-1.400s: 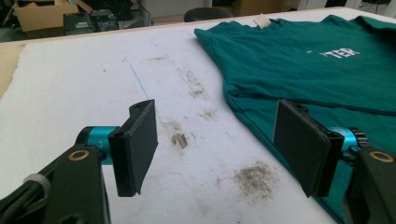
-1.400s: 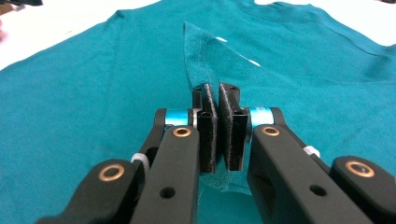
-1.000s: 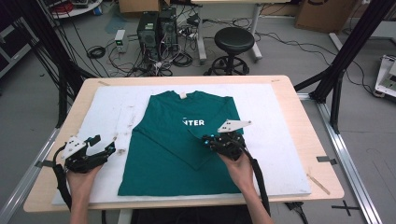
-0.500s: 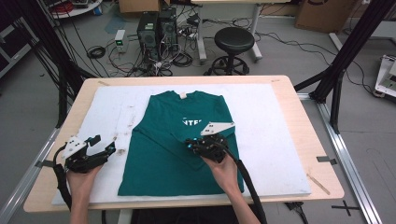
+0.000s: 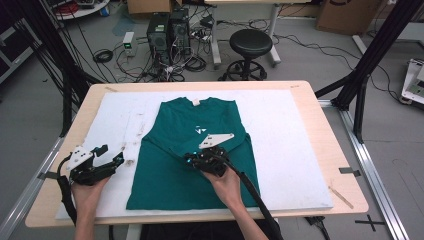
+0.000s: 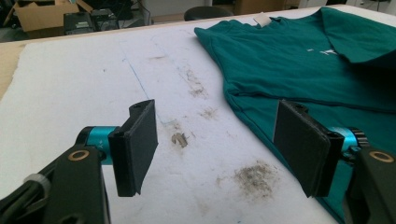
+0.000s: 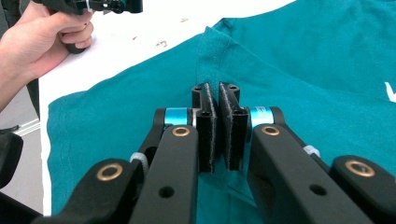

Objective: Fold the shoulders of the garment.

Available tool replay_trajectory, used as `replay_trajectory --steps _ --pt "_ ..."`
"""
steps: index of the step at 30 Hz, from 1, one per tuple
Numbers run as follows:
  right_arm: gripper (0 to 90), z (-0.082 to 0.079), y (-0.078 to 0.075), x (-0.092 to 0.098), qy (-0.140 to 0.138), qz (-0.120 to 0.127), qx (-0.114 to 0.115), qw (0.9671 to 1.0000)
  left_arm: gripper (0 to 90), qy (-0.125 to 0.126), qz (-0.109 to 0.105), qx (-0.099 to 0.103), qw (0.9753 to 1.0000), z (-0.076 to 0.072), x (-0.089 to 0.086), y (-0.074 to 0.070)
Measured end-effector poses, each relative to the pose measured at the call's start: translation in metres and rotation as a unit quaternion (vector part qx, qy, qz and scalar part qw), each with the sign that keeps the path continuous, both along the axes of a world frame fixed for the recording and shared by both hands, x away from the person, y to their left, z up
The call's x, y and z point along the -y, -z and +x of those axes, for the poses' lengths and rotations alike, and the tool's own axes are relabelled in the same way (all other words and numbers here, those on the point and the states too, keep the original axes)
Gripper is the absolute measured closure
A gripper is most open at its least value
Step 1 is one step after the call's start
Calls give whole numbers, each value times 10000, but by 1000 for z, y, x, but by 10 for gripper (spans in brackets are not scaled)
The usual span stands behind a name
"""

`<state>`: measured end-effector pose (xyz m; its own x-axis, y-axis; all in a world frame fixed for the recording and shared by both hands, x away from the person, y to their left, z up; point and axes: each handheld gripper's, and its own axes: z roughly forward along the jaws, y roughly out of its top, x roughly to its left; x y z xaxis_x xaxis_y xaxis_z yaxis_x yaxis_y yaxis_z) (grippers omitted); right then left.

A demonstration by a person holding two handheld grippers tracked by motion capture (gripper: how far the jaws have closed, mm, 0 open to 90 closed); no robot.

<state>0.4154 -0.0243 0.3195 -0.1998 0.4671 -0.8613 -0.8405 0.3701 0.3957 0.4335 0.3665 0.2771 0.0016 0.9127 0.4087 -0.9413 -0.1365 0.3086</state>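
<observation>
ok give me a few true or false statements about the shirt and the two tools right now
1. The right tool is shut on a fold of the green t-shirt. True.
2. The left tool is clamped on the shirt's sleeve. False: its jaws stand open over the white mat, beside the shirt's edge.
3. The shirt's collar points away from the person. True.
4. The shirt is red. False: it is green with a small white print.
5. A black stool stands on the floor beyond the table. True.
</observation>
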Motion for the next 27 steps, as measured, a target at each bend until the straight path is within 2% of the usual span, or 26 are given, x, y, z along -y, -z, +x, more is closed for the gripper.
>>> replay_trajectory --steps 10,12,14,15,19,21,22,23,24,25,26,27 --pt "858 8 1 -13 162 -147 -37 9998 308 -2 -6 -11 10000 0 0 0" --pt "826 9 1 -13 158 -178 -63 9997 308 -1 -4 -16 10000 0 0 0" --pt "619 7 2 -11 16 -179 -63 9998 309 6 0 -14 10000 0 0 0" --pt "536 5 3 -9 -3 -83 -37 10000 309 11 1 -12 10000 0 0 0" --pt "405 -5 3 11 -159 187 29 9997 309 5 6 -14 10000 0 0 -1" --pt "420 -10 1 26 -137 401 118 9990 308 -6 0 -18 10000 0 0 0" --pt "420 -10 1 26 -137 401 118 9990 308 -6 0 -18 10000 0 0 0" --pt "469 -14 -3 44 -12 632 209 9978 309 -13 3 -15 10000 0 1 0" --pt "469 -14 -3 44 -12 632 209 9978 308 -13 3 -15 10000 0 1 0" --pt "492 -16 -8 63 133 937 271 9951 309 -18 10 -13 10000 0 1 0" --pt "492 -16 -8 63 133 937 271 9951 309 -24 5 -10 10000 0 1 0" --pt "511 -18 -15 82 279 1307 328 9905 308 -26 1 -19 10000 0 1 -1"
